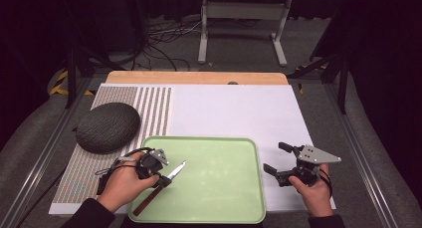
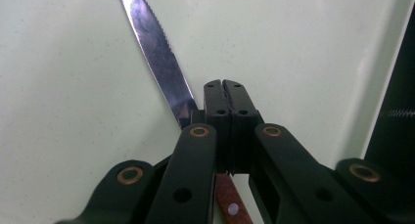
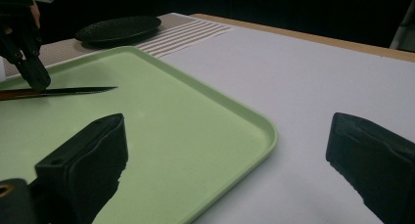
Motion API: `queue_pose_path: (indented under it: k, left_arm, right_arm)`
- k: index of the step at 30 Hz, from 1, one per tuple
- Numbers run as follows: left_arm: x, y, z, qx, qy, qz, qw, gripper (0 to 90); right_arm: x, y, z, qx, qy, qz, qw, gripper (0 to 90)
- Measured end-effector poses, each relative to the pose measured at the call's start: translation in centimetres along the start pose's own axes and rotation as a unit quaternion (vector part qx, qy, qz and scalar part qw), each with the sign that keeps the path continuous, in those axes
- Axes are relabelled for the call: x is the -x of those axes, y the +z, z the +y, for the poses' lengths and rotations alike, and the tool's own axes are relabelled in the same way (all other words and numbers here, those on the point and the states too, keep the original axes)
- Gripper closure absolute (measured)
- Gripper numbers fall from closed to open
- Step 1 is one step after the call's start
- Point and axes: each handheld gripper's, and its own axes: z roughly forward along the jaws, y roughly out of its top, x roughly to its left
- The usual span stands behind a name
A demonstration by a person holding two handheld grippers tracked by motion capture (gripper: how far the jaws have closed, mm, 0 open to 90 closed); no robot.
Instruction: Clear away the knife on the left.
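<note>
On the white table (image 1: pixel 239 108), a pale-green tray (image 1: pixel 224 188) at the near edge, with a serrated knife (image 1: pixel 178 170) lying slantwise on its left part, wooden handle toward the person, blade pointing to the tray's middle

Left gripper (image 1: pixel 163 180) down on the knife where blade meets handle, jaws pressed flat together; right gripper (image 1: pixel 276 158) hovering over bare table just right of the tray, jaws spread wide, nothing between them

Risks, judged from here: tray likely to skid on the smooth table if pushed or dragged sideways, with no hand steadying it; knife likely to pivot or drop back if lifted, since held, if at all, by a thin nip near one end of a long, handle-heavy tool; serrated edge apt to scrape the tray if swept across it

Hard to make out: whether the closed jaws actually pinch the knife or merely rest on it, the contact hidden beneath them in the left gripper view; handle's far end cut off there; nature of the dark oval pad (image 1: pixel 108 127) on the striped mat (image 1: pixel 154 108) unclear
</note>
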Motion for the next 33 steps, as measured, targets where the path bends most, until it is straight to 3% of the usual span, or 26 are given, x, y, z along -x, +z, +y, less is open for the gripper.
queue_pose_path:
  k: [5,16,24,33]
  left_arm:
    - [0.0,0.3,0.1,-0.019,0.017,-0.007,0.9997,90.0]
    - [0.1,0.8,0.1,-0.036,0.031,-0.007,0.9988,90.0]
    - [0.0,0.8,-0.4,-0.042,0.026,-0.005,0.9988,90.0]
    - [-0.5,0.5,-1.1,-0.032,0.012,-0.004,0.9994,90.0]
  right_arm:
    - [0.0,0.0,0.0,-0.001,0.000,0.001,1.0000,2.9]
    - [0.0,0.0,0.0,-0.001,0.000,0.001,1.0000,2.9]
    - [0.0,-0.1,0.0,-0.002,-0.001,0.001,1.0000,2.9]
    - [0.0,0.0,0.0,-0.003,-0.002,0.002,1.0000,2.9]
